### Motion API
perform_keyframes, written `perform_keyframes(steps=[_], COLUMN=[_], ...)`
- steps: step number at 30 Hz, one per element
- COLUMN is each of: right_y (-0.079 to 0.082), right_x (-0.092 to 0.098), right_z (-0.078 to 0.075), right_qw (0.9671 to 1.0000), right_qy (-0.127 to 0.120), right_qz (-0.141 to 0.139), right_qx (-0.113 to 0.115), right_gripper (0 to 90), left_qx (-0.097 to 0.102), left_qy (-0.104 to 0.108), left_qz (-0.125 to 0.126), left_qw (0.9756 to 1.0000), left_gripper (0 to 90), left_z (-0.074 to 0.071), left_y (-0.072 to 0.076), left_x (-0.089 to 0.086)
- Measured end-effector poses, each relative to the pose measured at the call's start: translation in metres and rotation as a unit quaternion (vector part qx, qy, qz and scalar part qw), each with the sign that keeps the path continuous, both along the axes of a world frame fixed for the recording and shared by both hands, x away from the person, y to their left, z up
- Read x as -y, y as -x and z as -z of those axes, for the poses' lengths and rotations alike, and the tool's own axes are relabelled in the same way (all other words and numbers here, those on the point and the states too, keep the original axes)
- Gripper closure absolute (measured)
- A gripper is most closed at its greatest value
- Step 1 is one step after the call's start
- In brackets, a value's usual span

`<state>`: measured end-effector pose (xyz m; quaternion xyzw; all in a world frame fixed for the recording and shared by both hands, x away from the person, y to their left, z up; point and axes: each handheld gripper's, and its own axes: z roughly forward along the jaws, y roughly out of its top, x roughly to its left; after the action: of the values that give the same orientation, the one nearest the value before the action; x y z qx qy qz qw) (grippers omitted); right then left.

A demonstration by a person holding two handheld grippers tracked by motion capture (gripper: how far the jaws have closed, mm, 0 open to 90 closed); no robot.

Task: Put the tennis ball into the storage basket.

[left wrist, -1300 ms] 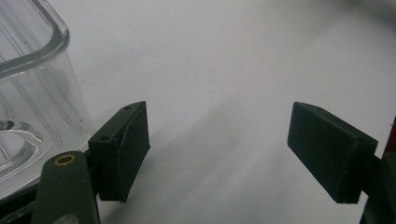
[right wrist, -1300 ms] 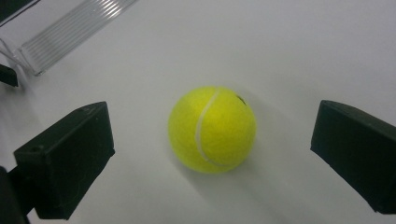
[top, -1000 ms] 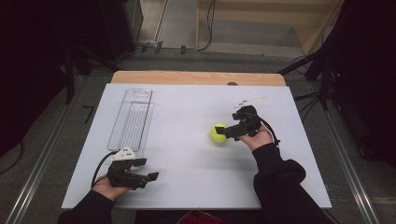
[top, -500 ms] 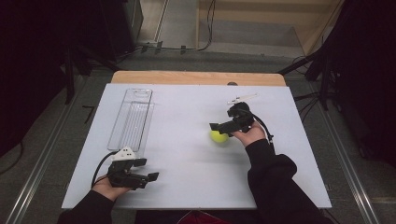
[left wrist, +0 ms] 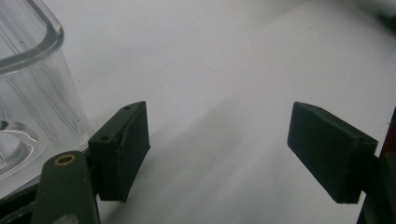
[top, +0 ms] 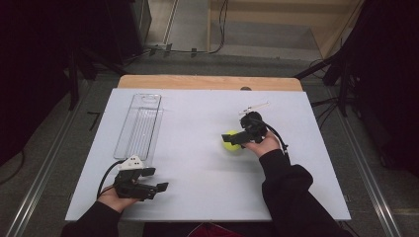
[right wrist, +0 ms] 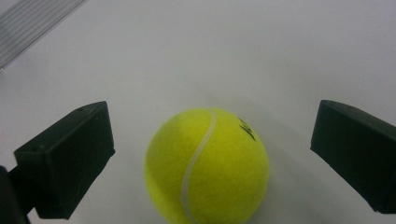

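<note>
A yellow tennis ball (top: pixel 228 145) lies on the white tabletop (top: pixel 197 197), right of centre. My right gripper (top: pixel 233 138) reaches over it from the right. In the right gripper view the ball (right wrist: pixel 208 165) sits between the two black jaws, which stand wide apart without touching it, so the right gripper (right wrist: pixel 210 158) is open. At the near left my left gripper (top: pixel 157 179) rests low on the table and points right. The left gripper (left wrist: pixel 233 154) is open with bare tabletop between its jaws.
A long clear plastic tray (top: pixel 141 126) lies lengthwise at the left, and its near corner (left wrist: pixel 28 93) stands just beside the left jaw. A thin white piece (top: pixel 254 107) shows just beyond the right gripper. A wooden strip (top: pixel 207 82) borders the far edge.
My right gripper has slid left and a little nearer, bringing its jaws around the ball. The ball has stayed put, and the left gripper has not moved.
</note>
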<state>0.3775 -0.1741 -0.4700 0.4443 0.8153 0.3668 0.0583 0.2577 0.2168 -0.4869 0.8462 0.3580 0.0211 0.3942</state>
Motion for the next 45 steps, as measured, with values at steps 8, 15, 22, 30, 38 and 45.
perform_keyframes(steps=[8, 15, 22, 30, 38, 45], right_y=[0.002, 0.004, 0.005, 0.006, 0.007, 0.008], right_x=[-0.001, -0.003, -0.004, -0.006, -0.008, -0.008], right_z=[0.008, 0.014, 0.021, 0.029, 0.033, 0.032], right_qw=[0.9999, 0.9998, 0.9997, 0.9993, 0.9991, 0.9992], right_qy=[0.005, 0.013, 0.018, 0.028, 0.033, 0.028], right_qz=[0.0, 0.002, 0.004, 0.003, -0.005, -0.014], right_qx=[-0.01, -0.015, -0.015, -0.024, -0.028, -0.026], right_gripper=[0.0, 0.0, 0.0, 0.0, 15.1, 23.1], left_qx=[0.0, 0.001, 0.001, 0.001, 0.001, 0.001], left_qy=[0.002, 0.003, 0.004, 0.005, 0.005, 0.005], left_qz=[0.001, 0.002, 0.001, 0.002, 0.002, 0.002], left_qw=[1.0, 1.0, 1.0, 1.0, 1.0, 1.0], left_gripper=[21.6, 21.6, 21.6, 21.6, 21.5, 21.6], left_z=[0.0, 0.0, 0.0, 0.0, 0.0, 0.0], left_y=[0.0, 0.0, 0.0, 0.0, 0.0, 0.0], left_x=[0.0, 0.0, 0.0, 0.0, 0.0, 0.0])
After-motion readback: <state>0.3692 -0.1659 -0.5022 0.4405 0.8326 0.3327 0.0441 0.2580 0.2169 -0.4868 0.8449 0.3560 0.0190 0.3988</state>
